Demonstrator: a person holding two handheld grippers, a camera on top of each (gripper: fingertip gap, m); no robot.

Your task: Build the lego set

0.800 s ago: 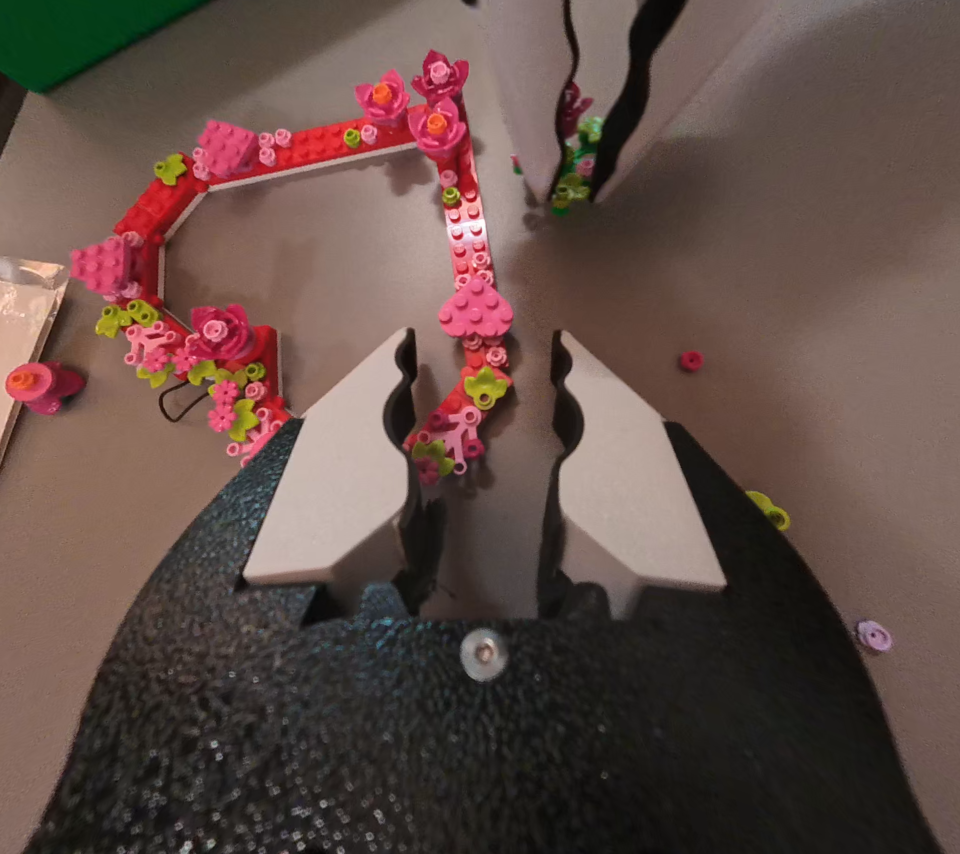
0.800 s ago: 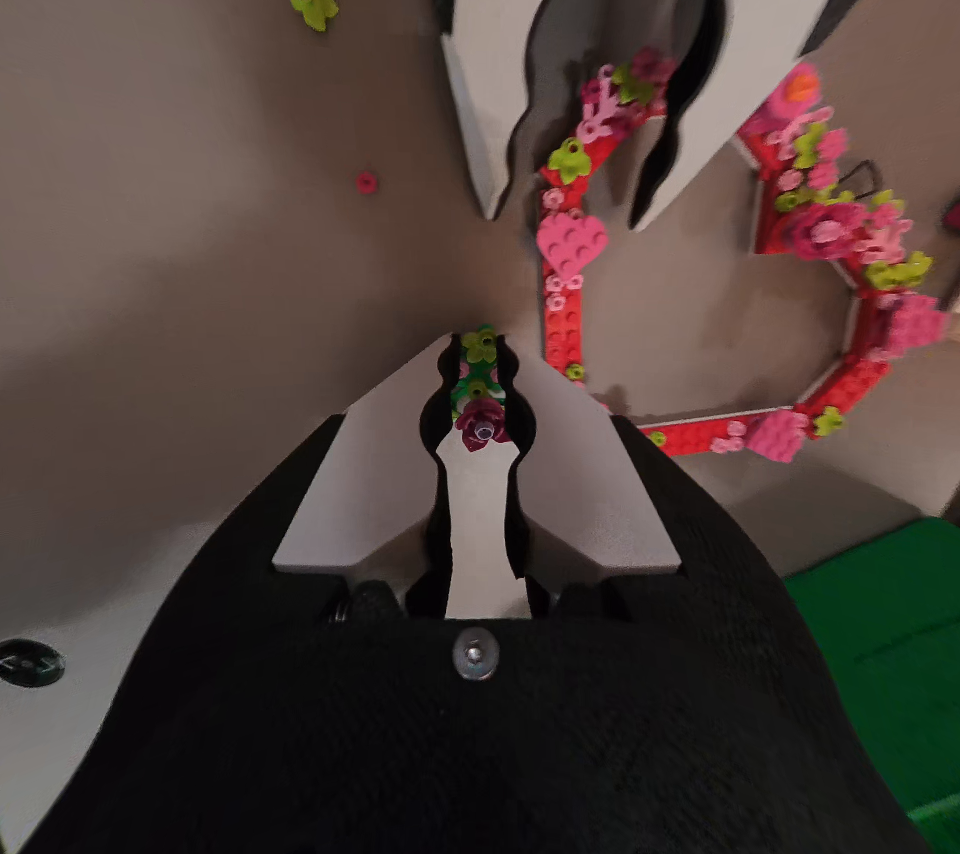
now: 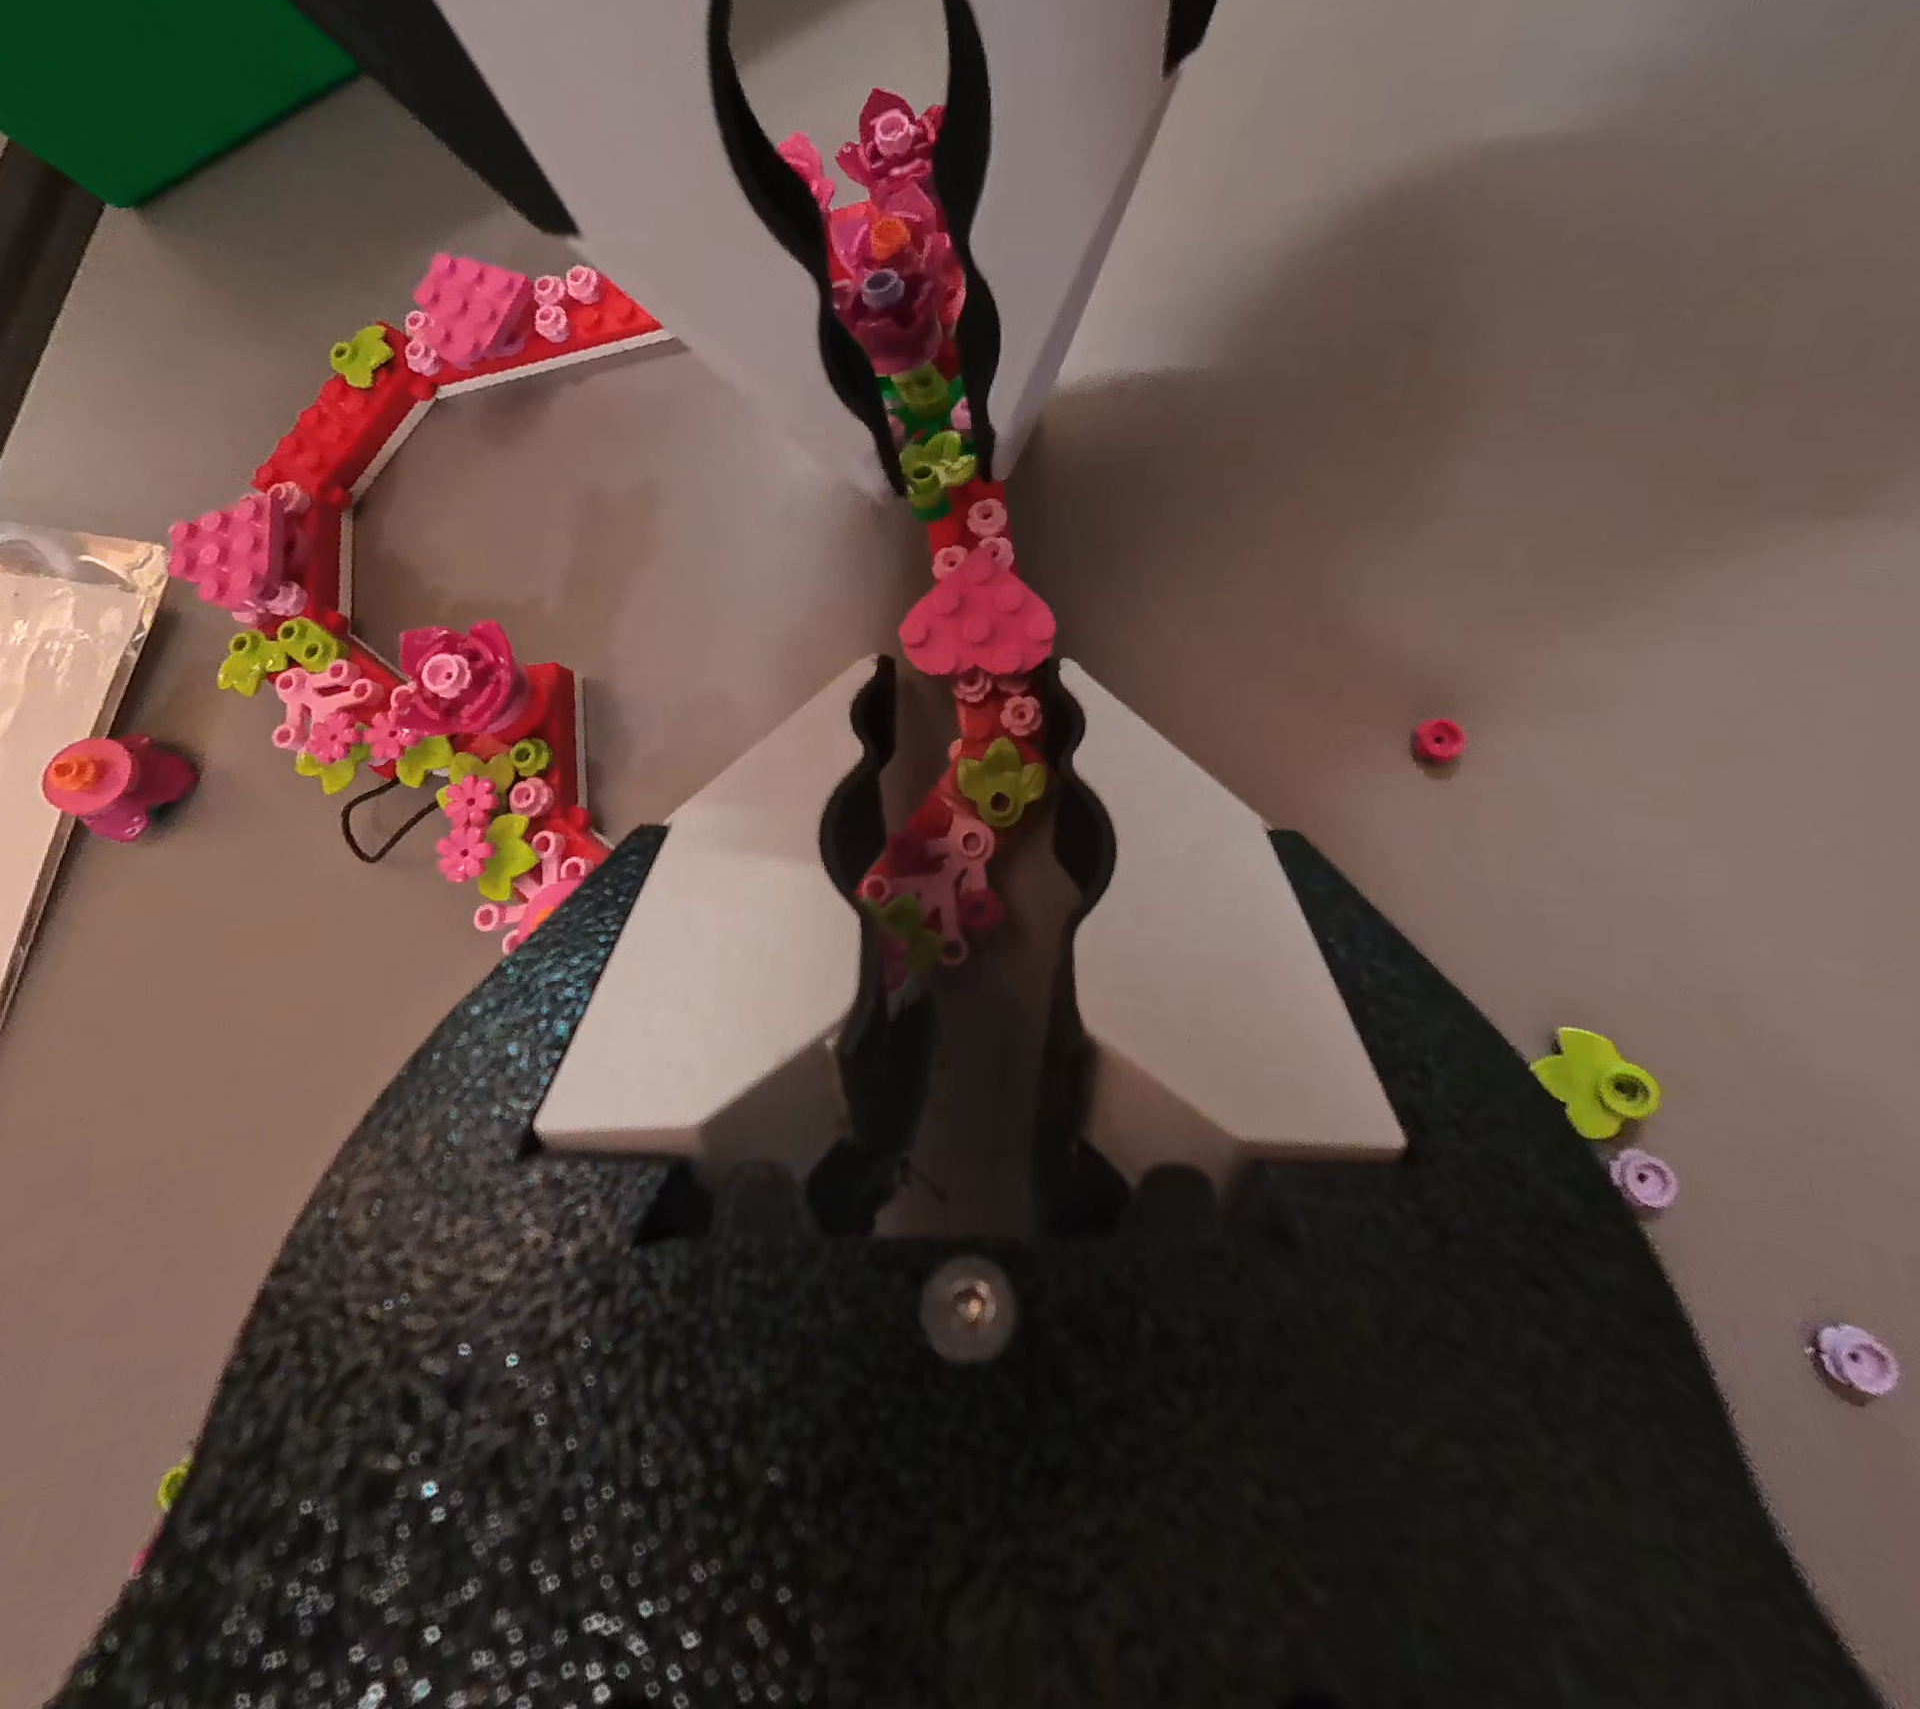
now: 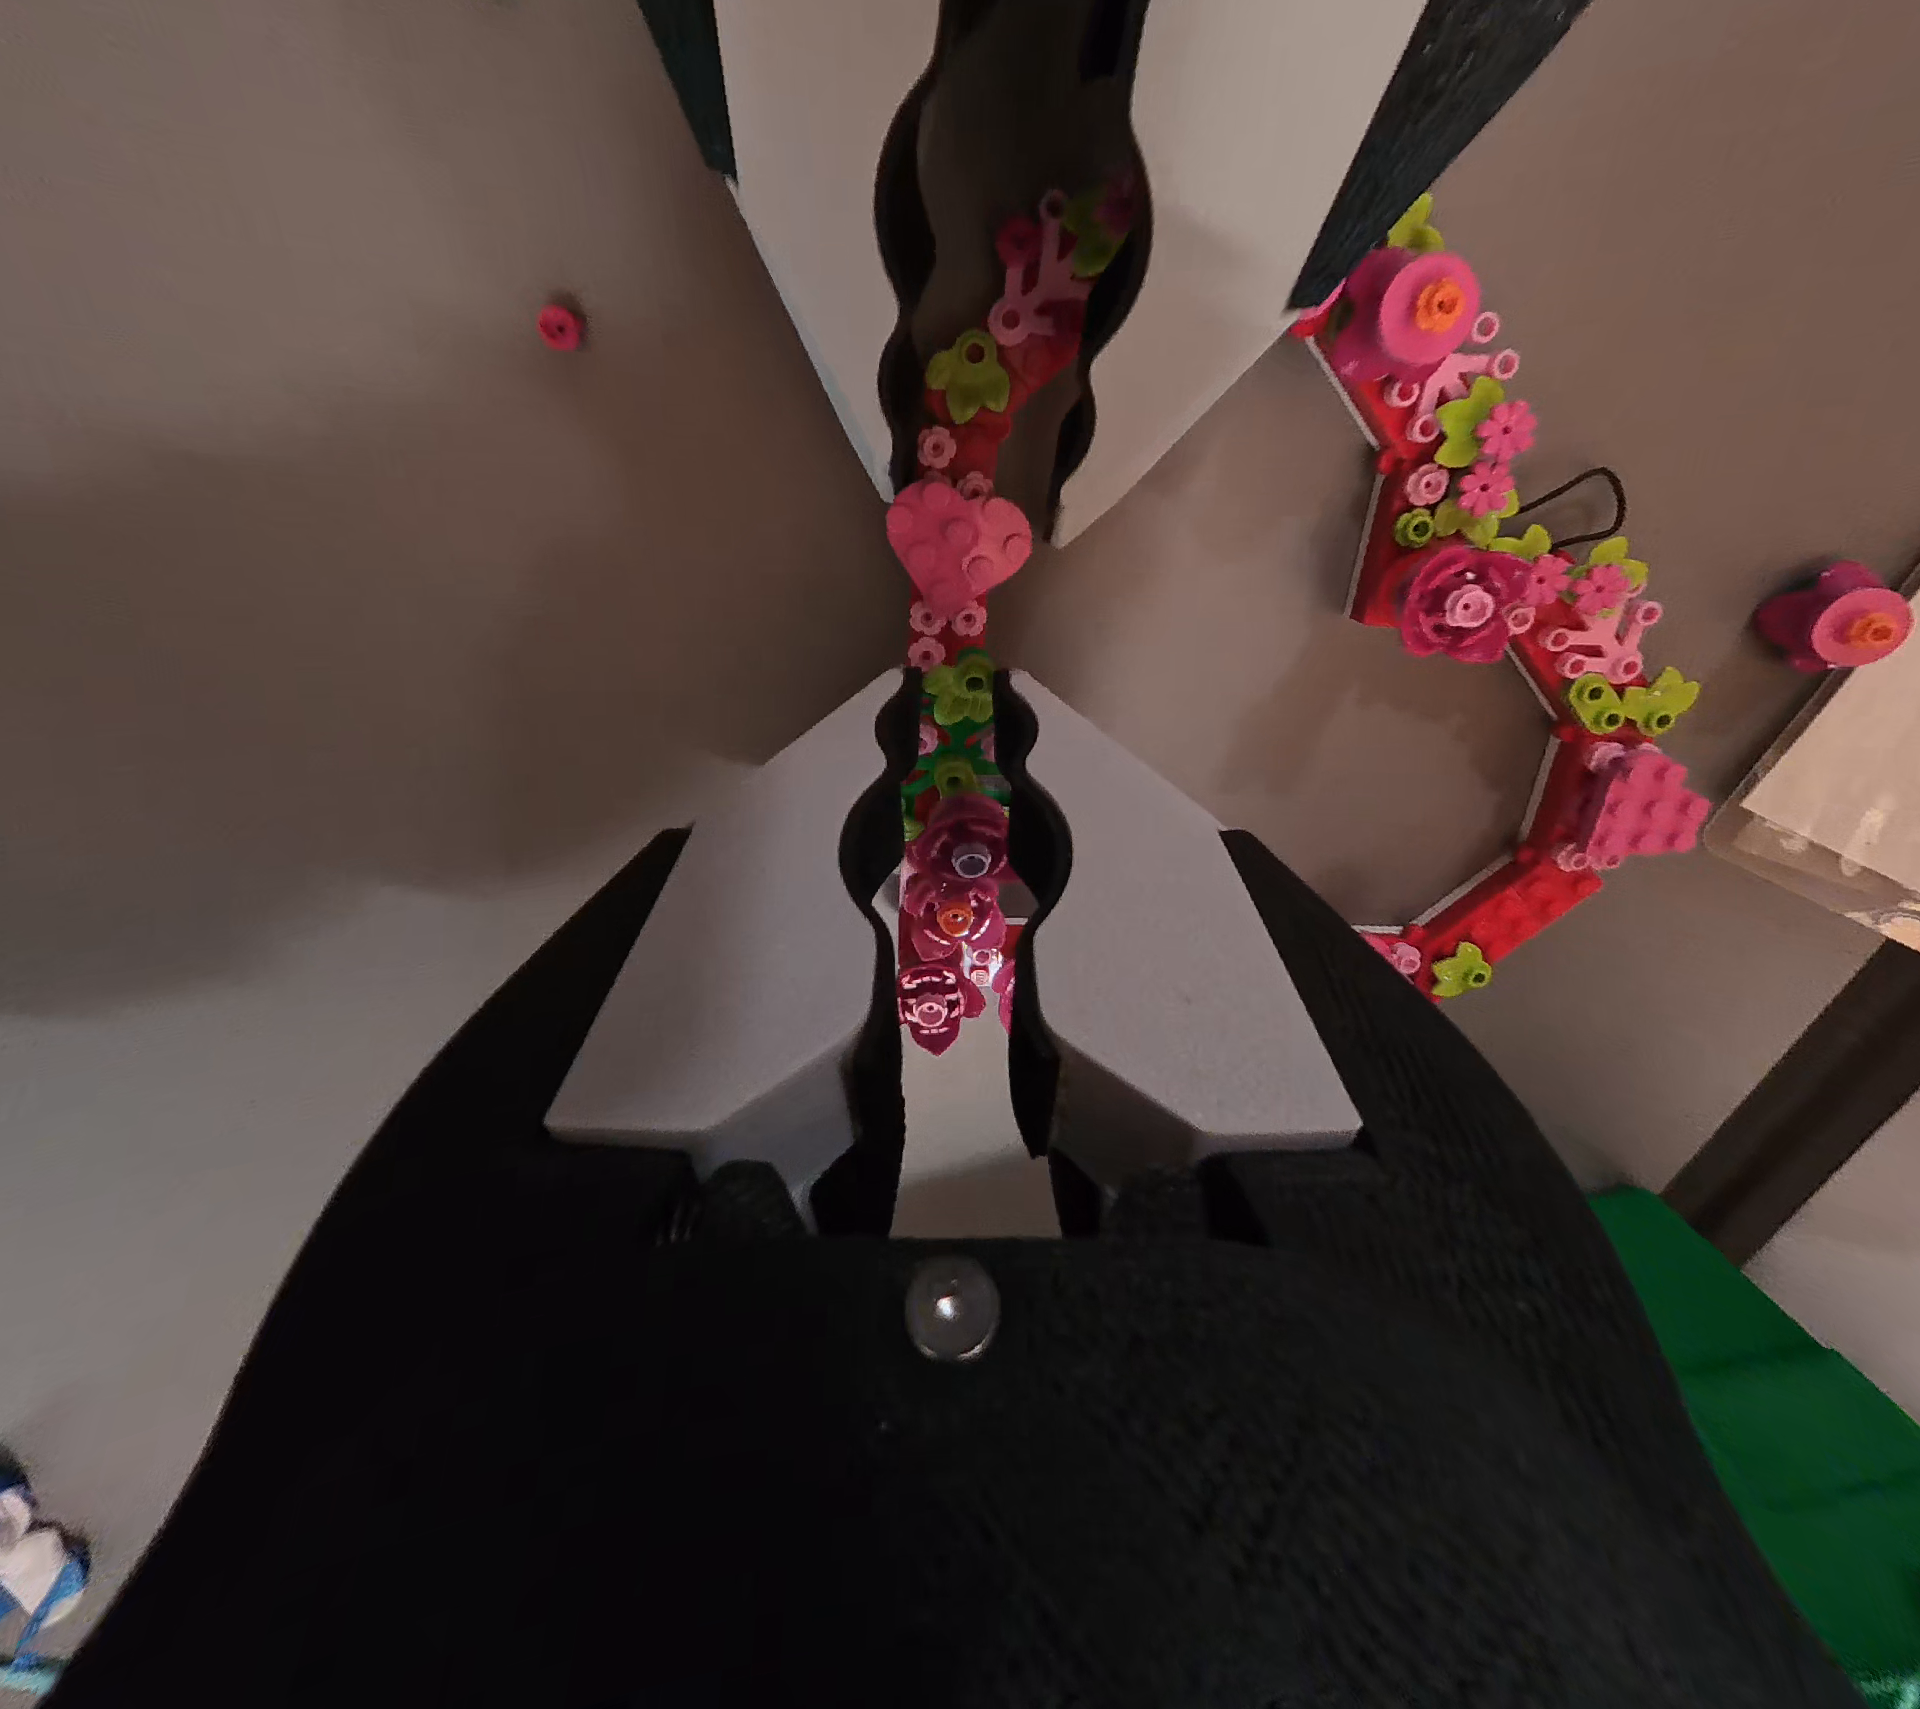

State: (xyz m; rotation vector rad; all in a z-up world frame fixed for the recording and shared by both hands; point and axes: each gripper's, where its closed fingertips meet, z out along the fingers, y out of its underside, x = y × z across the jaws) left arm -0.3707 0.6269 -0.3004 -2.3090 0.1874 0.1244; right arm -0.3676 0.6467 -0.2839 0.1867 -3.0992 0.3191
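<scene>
Right gripper (image 4: 954, 683) — jaws pinching the flower piece (image 4: 961, 838), frame centre, over the red wreath frame (image 3: 312, 454) on the tabletop (image 3: 1507, 412). Left gripper (image 3: 971, 672) — jaws spread, straddling the frame's pink heart (image 3: 977, 620) arm.

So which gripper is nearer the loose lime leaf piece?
Left. The lime leaf piece lies beside the left gripper's body; the right gripper sits farther off, past the pink heart.

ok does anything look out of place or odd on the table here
Yes: a few small pieces lie scattered off the red frame: a lime leaf, two lilac studs, a pink stud. A loose pink flower lies tipped beside it.
</scene>
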